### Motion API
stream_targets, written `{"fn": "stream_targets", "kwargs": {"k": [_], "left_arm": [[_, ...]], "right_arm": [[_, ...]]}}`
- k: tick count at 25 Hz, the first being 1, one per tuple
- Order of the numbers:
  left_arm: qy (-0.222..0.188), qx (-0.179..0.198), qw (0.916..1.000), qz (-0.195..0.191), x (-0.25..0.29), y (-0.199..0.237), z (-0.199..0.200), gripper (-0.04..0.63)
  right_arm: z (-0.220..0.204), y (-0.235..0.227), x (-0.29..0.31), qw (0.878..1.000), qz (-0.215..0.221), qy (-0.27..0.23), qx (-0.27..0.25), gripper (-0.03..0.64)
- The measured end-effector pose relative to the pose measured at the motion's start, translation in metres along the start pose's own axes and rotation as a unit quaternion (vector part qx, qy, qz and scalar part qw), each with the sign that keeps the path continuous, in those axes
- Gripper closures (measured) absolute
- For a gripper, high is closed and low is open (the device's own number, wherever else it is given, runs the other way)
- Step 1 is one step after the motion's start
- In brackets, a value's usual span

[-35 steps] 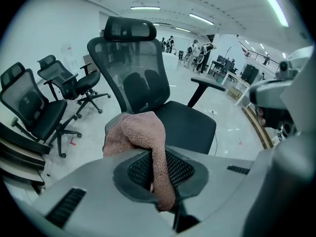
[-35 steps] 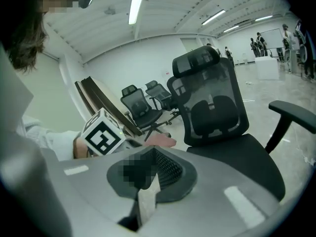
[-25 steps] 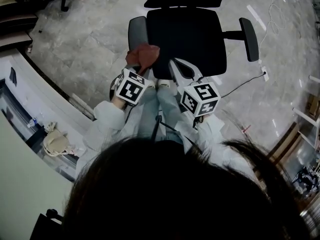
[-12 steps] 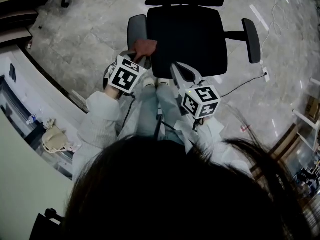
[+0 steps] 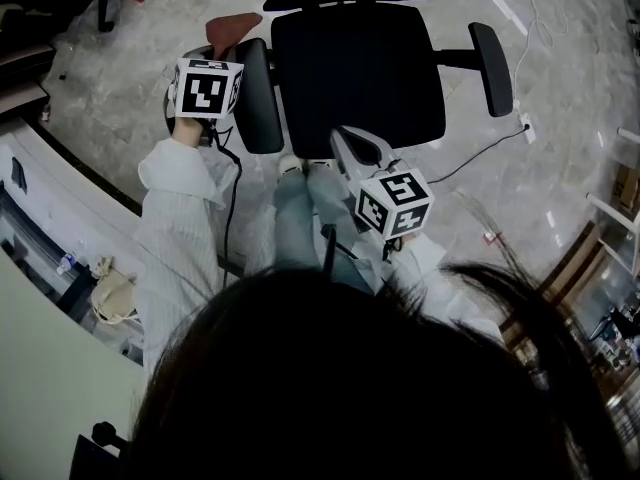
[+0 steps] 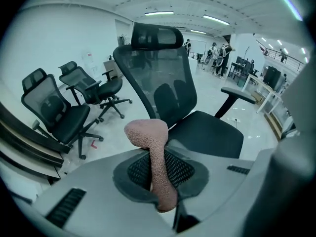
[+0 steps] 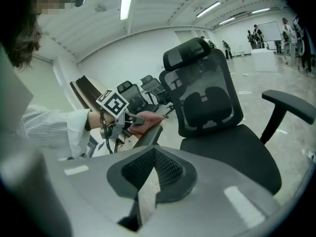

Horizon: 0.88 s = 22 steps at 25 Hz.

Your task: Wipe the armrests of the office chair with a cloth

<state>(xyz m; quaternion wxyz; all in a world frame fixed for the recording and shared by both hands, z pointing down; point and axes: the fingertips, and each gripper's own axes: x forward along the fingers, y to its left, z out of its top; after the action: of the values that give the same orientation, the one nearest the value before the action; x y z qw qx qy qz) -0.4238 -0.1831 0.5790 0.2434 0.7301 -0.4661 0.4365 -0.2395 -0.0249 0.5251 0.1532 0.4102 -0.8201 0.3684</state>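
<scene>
The black office chair (image 5: 358,73) stands in front of me, with its left armrest (image 5: 257,93) and right armrest (image 5: 491,68) out to the sides. My left gripper (image 5: 222,43) is shut on a reddish-brown cloth (image 5: 232,26), which sits at the rear end of the left armrest. In the left gripper view the cloth (image 6: 148,137) sticks up from between the jaws of the left gripper (image 6: 157,174). The right gripper view shows the cloth (image 7: 148,118) on top of the armrest (image 7: 148,135). My right gripper (image 5: 352,140) is shut and empty near the seat's front edge; its pads (image 7: 150,179) meet.
A curved desk edge (image 5: 70,168) and a beige bag (image 5: 110,290) lie to my left. A cable (image 5: 480,168) runs over the marble floor to the right of the chair. Other office chairs (image 6: 54,112) stand behind, and people (image 6: 217,58) are far back.
My left gripper has carried the cloth along the left armrest from its front end to its rear end. The right gripper has barely moved.
</scene>
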Motion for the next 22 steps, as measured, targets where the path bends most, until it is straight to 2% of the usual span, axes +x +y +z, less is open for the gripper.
{"fn": "stream_targets", "kwargs": {"k": [2,4,5,8,10,13,15,22], "left_arm": [[0.029,0.010,0.9994,-0.015,0.013,-0.011,-0.006,0.557],[0.065,0.014,0.9966,-0.047,0.024,-0.034,-0.024,0.556],[0.071,0.014,0.9959,-0.055,0.026,-0.043,-0.031,0.557],[0.050,0.029,0.9968,-0.054,0.021,-0.055,-0.035,0.557],[0.059,0.023,0.9949,-0.078,0.011,-0.067,-0.042,0.557],[0.071,-0.007,0.9905,-0.118,-0.004,-0.089,-0.065,0.557],[0.068,-0.013,0.9895,-0.127,-0.018,-0.100,-0.075,0.557],[0.077,0.000,0.9859,-0.149,-0.056,-0.140,-0.113,0.557]], "right_arm": [[0.001,-0.003,0.001,1.000,-0.001,-0.001,0.003,0.615],[0.001,-0.004,0.000,1.000,-0.002,-0.002,0.005,0.615],[0.000,-0.003,-0.001,1.000,-0.001,-0.002,0.006,0.615],[0.001,-0.002,-0.005,1.000,0.002,-0.005,0.007,0.615],[0.003,-0.001,-0.007,1.000,0.005,-0.007,0.006,0.615],[0.005,0.002,-0.011,1.000,0.008,-0.011,0.004,0.615],[0.007,0.006,-0.014,1.000,0.011,-0.017,0.002,0.615],[0.010,0.025,-0.026,0.999,0.027,-0.028,-0.013,0.615]]}}
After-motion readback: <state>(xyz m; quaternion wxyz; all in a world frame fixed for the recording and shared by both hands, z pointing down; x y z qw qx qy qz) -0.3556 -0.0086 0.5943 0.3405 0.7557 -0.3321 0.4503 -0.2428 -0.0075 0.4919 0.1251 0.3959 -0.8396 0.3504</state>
